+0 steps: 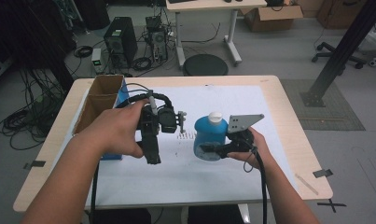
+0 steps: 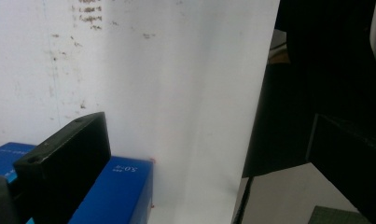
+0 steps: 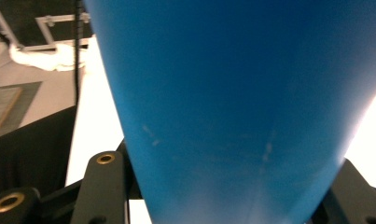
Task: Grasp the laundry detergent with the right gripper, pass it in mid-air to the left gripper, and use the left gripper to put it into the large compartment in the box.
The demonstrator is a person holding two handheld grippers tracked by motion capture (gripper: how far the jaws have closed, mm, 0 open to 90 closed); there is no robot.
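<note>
Item: round blue plastic bottle with white cap (image 1: 209, 137), mid-table, clamped between your right gripper (image 1: 212, 150) fingers (grasp done). Left gripper (image 1: 152, 156) hovers; finger state untellable. Placement remains.

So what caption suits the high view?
Right gripper clamps a blue bottle while the left gripper hovers beside it.

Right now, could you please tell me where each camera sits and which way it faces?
High view: above the person's side, looking forward and down on the table; both forearms, left gripper, right gripper.
Left gripper view: rides the left gripper, facing the white sheet and blue box; one black jaw.
Right gripper view: rides the right gripper, facing the blue bottle; both jaws.
Shared: the blue bottle.
</note>
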